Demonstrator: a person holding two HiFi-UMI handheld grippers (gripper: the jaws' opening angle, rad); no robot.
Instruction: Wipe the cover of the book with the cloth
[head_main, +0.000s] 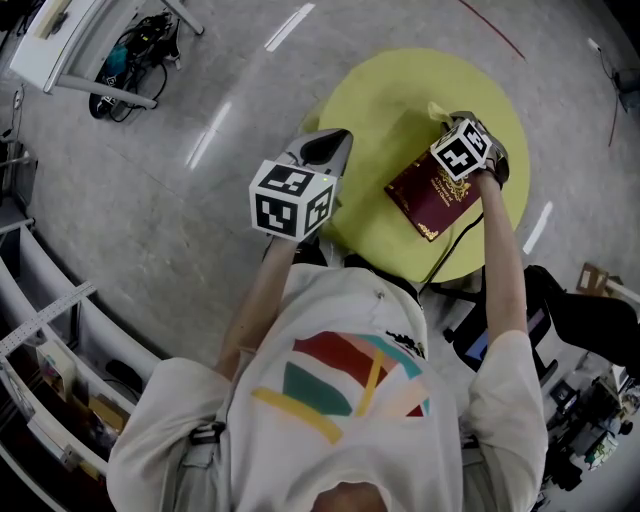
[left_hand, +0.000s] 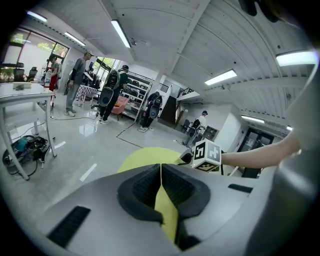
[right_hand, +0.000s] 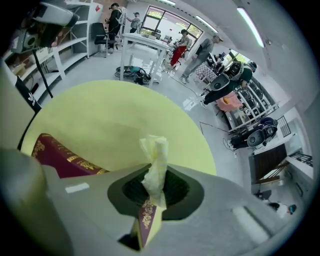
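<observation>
Cloth (right_hand: 156, 160) in right gripper (right_hand: 154, 189) over book (right_hand: 59, 156)

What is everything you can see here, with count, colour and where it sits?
book: one, dark red with gold print, on the table under the right tool
cloth: one, pale yellow, pinched in the right tool
table: one, round, yellow-green, on the grey floor
cable bundle: one, black and teal, on the floor, far left
shelving: one run, white, head view's lower left
people: several, mostly dark clothes, far background
left tool: one, grey, shut, empty, over the table's left edge
right tool: one, grey, shut on the cloth, over the book
</observation>
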